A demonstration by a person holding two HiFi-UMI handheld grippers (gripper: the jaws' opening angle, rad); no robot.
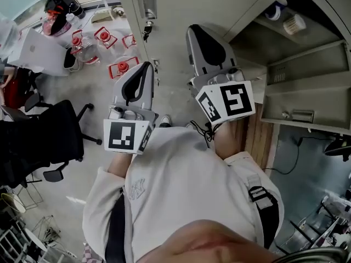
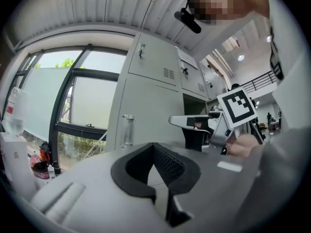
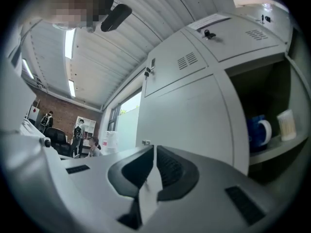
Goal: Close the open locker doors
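hovering left gripper [image 1: 146, 64], right gripper [image 1: 193, 29], fingers [image 2: 170, 163] together, near open locker [image 1: 258, 40]

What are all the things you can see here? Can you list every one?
lockers: one bank, grey, straight ahead
open locker door: one, grey, swung out at the right
mug: one, blue, on the open locker's shelf
cup: one, cream, beside the mug
keys: one bunch, dark, hanging on a closed door
red-lidded containers: at least four, clear, left of the lockers
office chair: one, black, far left
sweatshirt: one, white, on the person
left gripper: one, grey with black pads, jaws together, empty
right gripper: one, grey with black pads, jaws together, empty
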